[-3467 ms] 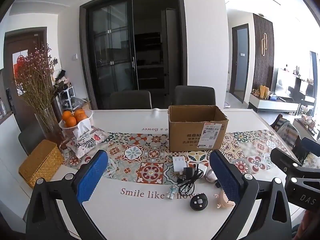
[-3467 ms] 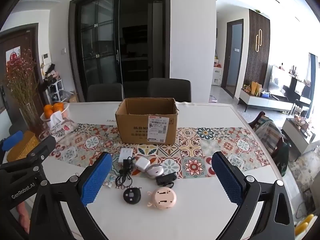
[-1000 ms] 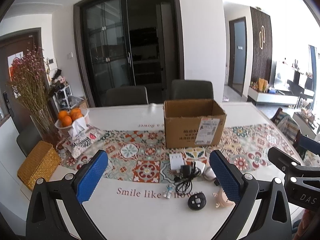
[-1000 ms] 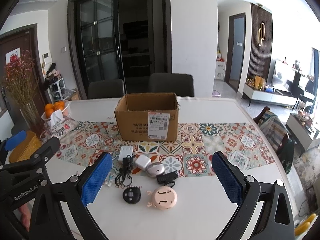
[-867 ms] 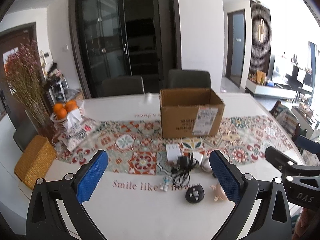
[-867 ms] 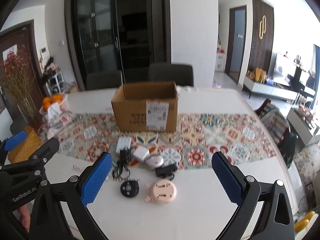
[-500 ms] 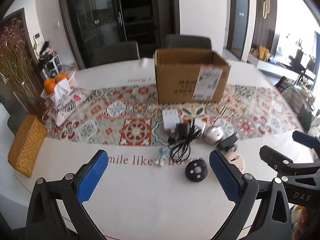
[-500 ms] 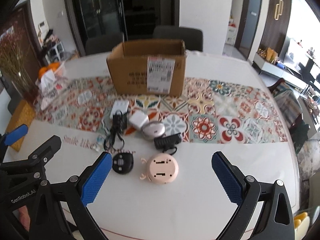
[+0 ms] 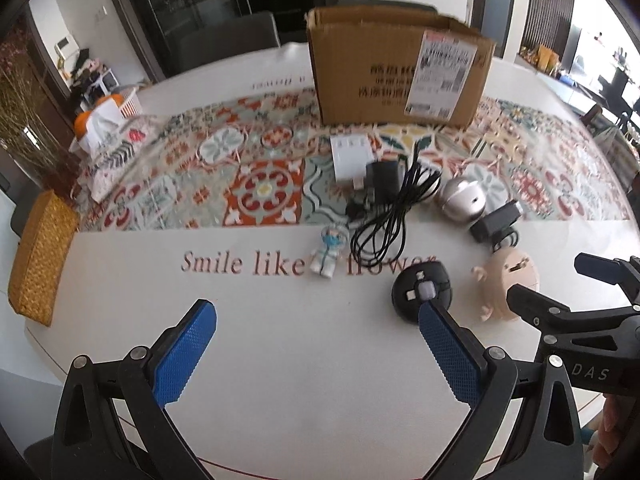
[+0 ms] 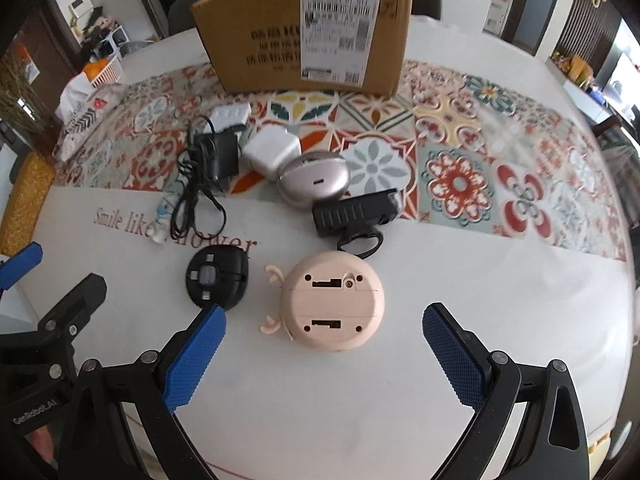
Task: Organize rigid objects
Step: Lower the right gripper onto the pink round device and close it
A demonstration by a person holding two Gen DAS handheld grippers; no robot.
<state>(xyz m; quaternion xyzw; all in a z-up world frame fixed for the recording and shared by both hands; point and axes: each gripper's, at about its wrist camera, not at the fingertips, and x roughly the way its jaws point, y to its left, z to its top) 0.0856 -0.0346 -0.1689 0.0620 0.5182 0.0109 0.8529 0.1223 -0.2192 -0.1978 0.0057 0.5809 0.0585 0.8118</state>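
**Both grippers spread wide above the gadgets**

The right gripper (image 10: 323, 324) and left gripper (image 9: 316, 328) hover with jaws apart, holding nothing. A cardboard box (image 10: 304, 36) stands at the back of the surface (image 10: 460, 272), its inside hidden. A pink round toy (image 10: 334, 306), black puck (image 10: 218, 276), silver case (image 10: 314, 178) and black cable (image 9: 384, 216) lie in front.

The counter (image 10: 460, 288) is smooth and white with a soft sheen, its far part printed with colourful tile patterns. The cardboard box (image 10: 304, 32) is matt brown corrugated board bearing a white paper label (image 10: 340, 48). The pink round toy (image 10: 332, 306) looks like smooth matt plastic. The oval silver case (image 10: 314, 178) has a satin metallic finish. The black adapter (image 10: 354, 210) is ribbed matt plastic; the black cable (image 10: 192, 196) looks rubbery. On the fingers (image 10: 194, 358), blue pads carry a knurled grain. At far left, the yellow-brown basket (image 9: 38, 256) is coarse woven fibre.
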